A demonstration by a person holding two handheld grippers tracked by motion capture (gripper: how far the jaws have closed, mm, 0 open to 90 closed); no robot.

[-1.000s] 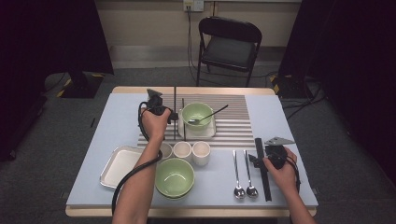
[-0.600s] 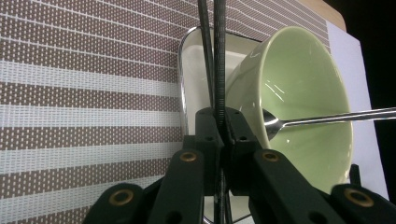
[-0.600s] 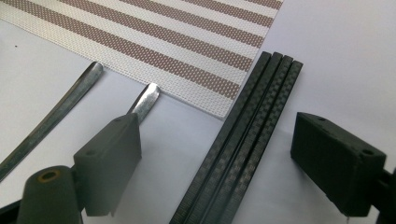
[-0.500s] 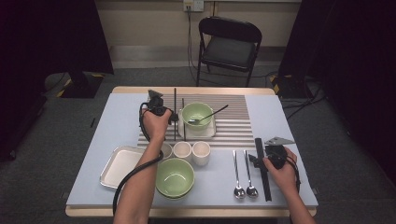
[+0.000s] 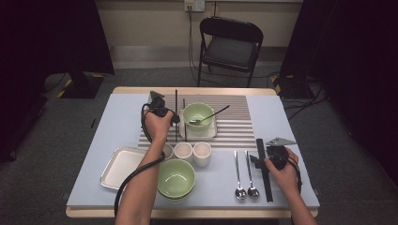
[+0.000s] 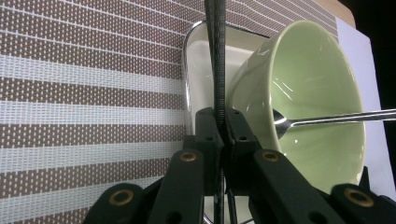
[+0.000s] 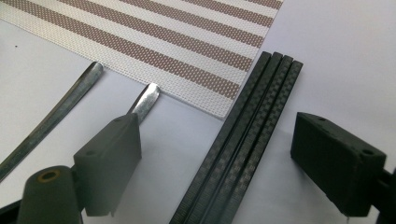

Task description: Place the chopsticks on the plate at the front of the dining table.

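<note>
Holding steady: left tongs (image 6: 219, 126) stay clamped on a chopstick (image 6: 215, 56), right tongs (image 7: 215, 154) apart over the chopstick bundle (image 7: 243, 135); nothing placed yet

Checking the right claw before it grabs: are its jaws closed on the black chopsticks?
No. The right claw stands open, with the black chopsticks lying untouched between its jaws.

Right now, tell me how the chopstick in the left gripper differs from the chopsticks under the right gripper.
The left gripper is shut on one chopstick, lifted beside the green bowl; the right gripper stands open over the bundle of chopsticks. That single chopstick is pinched, while the bundle lies flat and untouched on the table. Both are dark with a woven pattern.
</note>
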